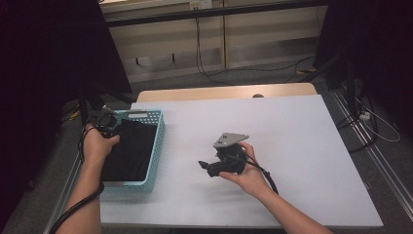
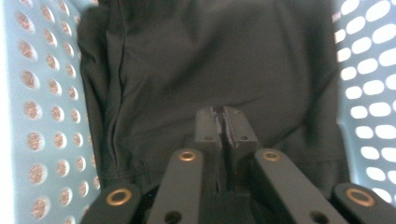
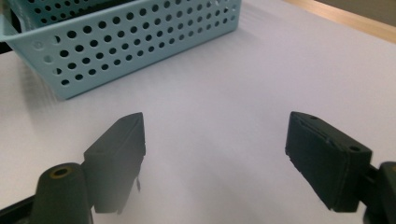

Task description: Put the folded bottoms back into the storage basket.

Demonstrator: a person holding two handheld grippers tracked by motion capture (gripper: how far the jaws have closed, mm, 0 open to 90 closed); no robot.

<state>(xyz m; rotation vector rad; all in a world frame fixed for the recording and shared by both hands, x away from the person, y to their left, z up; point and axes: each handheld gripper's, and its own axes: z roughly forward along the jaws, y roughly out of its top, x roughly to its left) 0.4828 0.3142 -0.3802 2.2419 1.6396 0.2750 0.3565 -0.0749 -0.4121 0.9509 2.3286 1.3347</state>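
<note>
1. High view. Light-blue perforated basket [image 1: 155, 146] at left centre of the frame, on the white table [image 1: 292, 146], long axis running from lower frame toward upper frame. Black cloth [image 1: 127, 148] lying inside, covering most of the floor. Left gripper [image 1: 103, 121] held at the basket's upper-left corner, over the rim, clearly the nearer of the two to the cloth. Right gripper [image 1: 210, 168] at frame centre over bare table, jaws aimed frame-left toward the basket, well apart from it. Jaw opening of either not readable from here.

2. Left gripper view. Left gripper [image 2: 223, 122] at lower centre, jaws closed pad to pad, only a hairline seam between them. Black cloth [image 2: 210, 60] directly ahead of and beneath the tips, spreading across the middle and upper frame, a seam running down its left side. Nothing visibly pinched; contact between tips and fabric cannot be told. Basket [image 2: 42, 112] walls at left and right edges.

3. Right gripper view. Right gripper [image 3: 215, 158] across the lower frame, jaws spread wide, empty, bare table [image 3: 224, 93] between them. Basket [image 3: 126, 42] at upper left, beyond the jaws and not touched.

4. Judgement: any pick of the cloth falls to the left gripper, which needs its jaws parted first.
</note>
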